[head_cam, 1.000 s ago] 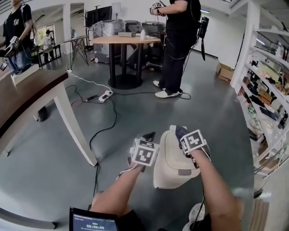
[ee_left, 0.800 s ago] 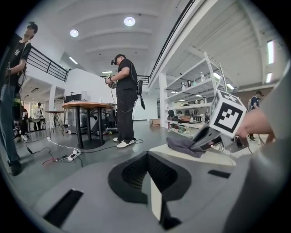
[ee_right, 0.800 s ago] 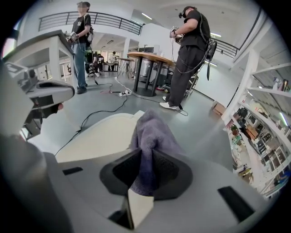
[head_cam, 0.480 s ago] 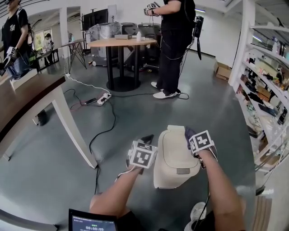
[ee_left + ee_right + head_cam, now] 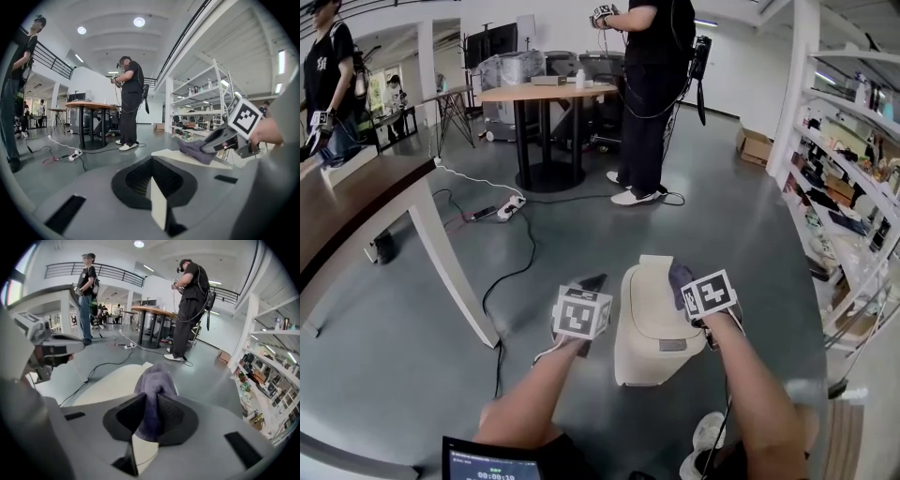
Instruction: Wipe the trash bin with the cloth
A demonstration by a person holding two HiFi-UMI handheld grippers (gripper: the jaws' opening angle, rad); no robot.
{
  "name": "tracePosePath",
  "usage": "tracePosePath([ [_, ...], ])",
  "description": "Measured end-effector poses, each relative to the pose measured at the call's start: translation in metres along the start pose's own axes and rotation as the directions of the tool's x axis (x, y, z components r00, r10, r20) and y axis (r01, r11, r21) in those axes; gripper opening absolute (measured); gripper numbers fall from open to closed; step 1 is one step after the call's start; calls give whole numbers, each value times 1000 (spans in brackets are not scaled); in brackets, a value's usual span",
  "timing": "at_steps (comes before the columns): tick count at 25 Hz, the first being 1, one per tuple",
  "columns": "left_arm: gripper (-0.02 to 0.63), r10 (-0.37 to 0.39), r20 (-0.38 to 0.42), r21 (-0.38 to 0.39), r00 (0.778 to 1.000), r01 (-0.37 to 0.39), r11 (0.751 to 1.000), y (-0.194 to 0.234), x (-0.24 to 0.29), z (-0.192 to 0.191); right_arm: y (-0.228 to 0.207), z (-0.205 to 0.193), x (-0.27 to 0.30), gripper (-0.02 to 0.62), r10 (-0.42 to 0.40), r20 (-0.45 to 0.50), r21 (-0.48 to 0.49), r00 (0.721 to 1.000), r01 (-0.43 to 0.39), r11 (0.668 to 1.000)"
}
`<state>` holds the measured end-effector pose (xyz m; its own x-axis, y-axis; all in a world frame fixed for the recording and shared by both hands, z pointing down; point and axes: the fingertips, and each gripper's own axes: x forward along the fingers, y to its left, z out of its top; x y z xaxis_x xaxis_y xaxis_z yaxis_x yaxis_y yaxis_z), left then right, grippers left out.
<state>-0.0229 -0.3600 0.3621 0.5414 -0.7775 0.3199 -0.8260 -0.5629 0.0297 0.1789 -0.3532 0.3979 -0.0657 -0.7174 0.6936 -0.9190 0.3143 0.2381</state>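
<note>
Best to press the crumpled purple-grey cloth (image 5: 155, 380), clamped in the jaws of the right gripper (image 5: 151, 416), flat on the lid (image 5: 654, 307) of the cream plastic trash bin (image 5: 634, 364) on the floor (image 5: 581, 225) and sweep in overlapping strokes, left gripper (image 5: 151, 180) idle beside it, jaws closed on nothing.

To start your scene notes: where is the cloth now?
Head view, right of centre: the cloth lies on the far end of the bin, on its lid, pinched in the right gripper jaws.
</note>
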Motion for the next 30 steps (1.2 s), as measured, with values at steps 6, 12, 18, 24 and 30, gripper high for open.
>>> tracePosePath([
  [6, 0, 13, -17, -27, 1000, -14, 1000, 7, -4, -7, 83, 17, -17, 69, 127, 25, -88, 992, -124, 988],
  [12, 0, 42, 2, 14, 999, -42, 999, 8, -11, -1, 133, -4, -11, 69, 149, -36, -120, 988, -152, 981],
  [18, 0, 21, -5, 9, 1000, -21, 1000, -4, -12, 0, 132, -7, -7, 69, 128, -53, -140, 990, -134, 981],
  [24, 0, -21, -8, 27, 1000, 22, 999, -20, -20, 4, 109, -20, -11, 69, 104, -55, -94, 993, -109, 990],
  [30, 0, -14, 1, 43, 1000, 14, 999, -22, -29, 6, 78, -37, -18, 69, 83, -39, -39, 996, -84, 996],
])
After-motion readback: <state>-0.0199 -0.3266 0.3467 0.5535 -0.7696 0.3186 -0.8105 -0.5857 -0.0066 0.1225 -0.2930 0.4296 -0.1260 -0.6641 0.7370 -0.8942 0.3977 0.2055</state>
